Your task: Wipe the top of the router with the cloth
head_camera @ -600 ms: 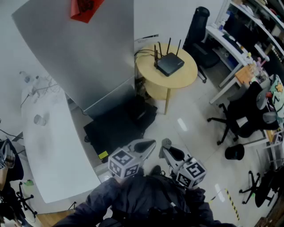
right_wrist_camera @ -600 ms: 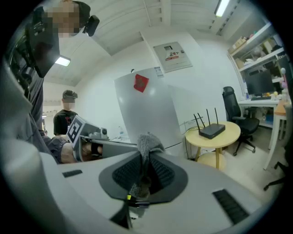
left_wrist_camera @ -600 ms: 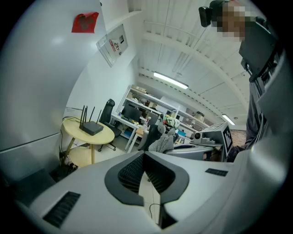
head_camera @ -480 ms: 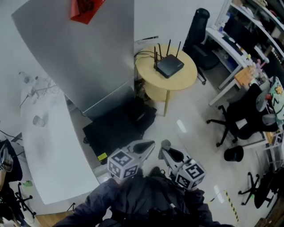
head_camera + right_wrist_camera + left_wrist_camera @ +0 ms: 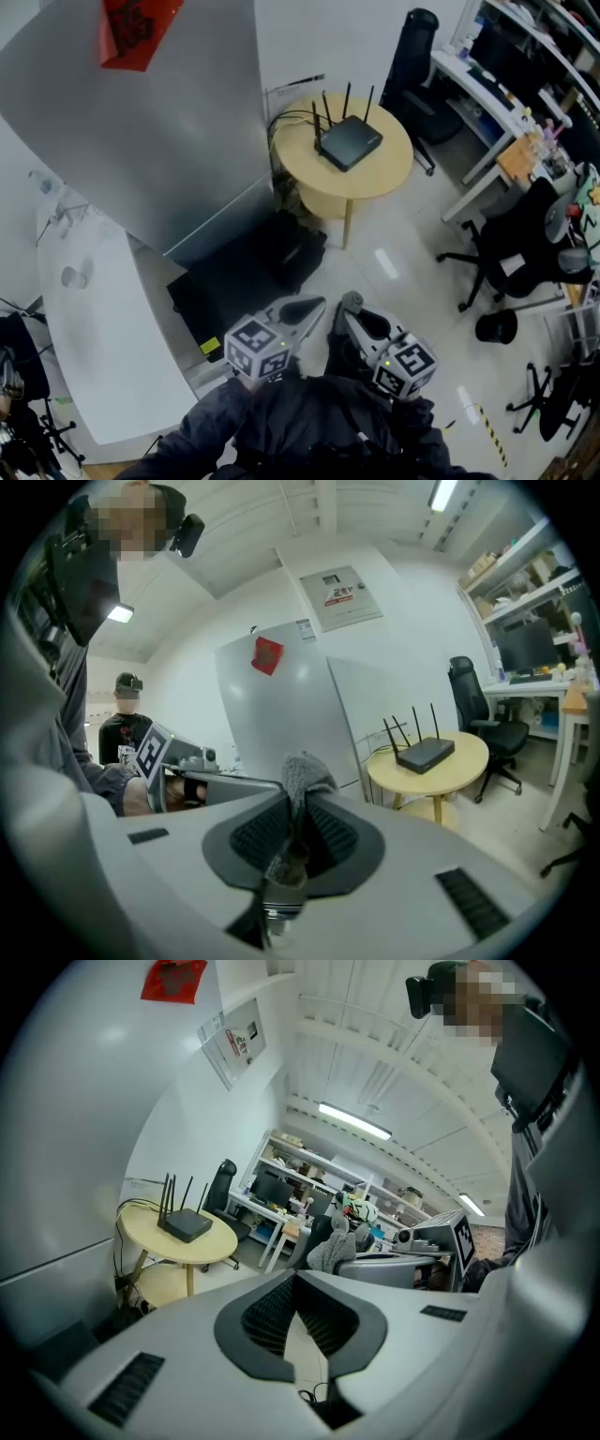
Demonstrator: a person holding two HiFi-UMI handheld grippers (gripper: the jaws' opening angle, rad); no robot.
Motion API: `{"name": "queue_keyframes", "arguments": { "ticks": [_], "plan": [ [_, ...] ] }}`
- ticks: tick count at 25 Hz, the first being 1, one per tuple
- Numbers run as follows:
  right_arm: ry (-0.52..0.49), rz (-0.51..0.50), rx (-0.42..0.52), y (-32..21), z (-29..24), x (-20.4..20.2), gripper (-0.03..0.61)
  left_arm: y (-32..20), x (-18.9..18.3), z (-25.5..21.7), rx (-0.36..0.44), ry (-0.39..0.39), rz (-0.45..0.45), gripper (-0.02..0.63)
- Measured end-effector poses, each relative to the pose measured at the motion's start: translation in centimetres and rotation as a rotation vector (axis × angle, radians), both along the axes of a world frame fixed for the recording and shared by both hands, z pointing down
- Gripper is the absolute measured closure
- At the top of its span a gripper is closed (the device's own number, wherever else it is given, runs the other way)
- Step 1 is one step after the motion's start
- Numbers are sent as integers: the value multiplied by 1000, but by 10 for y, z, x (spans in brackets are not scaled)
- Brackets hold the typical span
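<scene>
From the head view the biggest thing ahead of me is the tall grey panel [image 5: 159, 122], and just past its right edge stands the round yellow desk [image 5: 375, 173] that carries the job. The router [image 5: 349, 142] sits near the middle of that desk, flat and dark, with its aerials [image 5: 345, 98] standing up along the far side and cables trailing off behind towards the wall. It is well apart from me, with open floor between, so I judge this to be the approach: the cloth is in hand and no wiping has begun. The next move calls for walking up to the desk, bringing the right tongs over the router's top and laying the cloth down flat on it, coming in from the near edge so the aerials are not knocked. Both tools are held low and close to my body, pointing forward. The left tongs [image 5: 293, 1277] are closed tip to tip with nothing between them; through the gap behind the tips I see only floor. The right tongs [image 5: 298, 794] are clamped on the cloth [image 5: 302, 771], a grey fuzzy wad pinched between the ribbed pads, with a tuft poking out above the tips and touching nothing else.
</scene>
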State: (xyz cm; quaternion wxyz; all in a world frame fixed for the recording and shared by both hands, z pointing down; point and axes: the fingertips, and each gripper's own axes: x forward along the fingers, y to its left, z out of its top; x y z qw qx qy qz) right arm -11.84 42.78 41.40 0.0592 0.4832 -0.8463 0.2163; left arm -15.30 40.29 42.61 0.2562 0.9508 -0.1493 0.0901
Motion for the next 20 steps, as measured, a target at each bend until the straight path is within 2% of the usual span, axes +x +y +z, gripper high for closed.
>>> {"name": "queue_keyframes", "arguments": {
  "ticks": [5, 15, 20],
  "plan": [
    [-12, -21, -3, -57, 13, 46, 509, -57, 43, 12, 4, -11, -28, 621],
    [-57, -135, -30, -182, 15, 173, 509, -196, 170, -1, 15, -45, -141, 621],
    [-81, -137, -44, -225, 23, 211, 509, -239, 205, -1, 8, -78, -163, 621]
  ]
}}
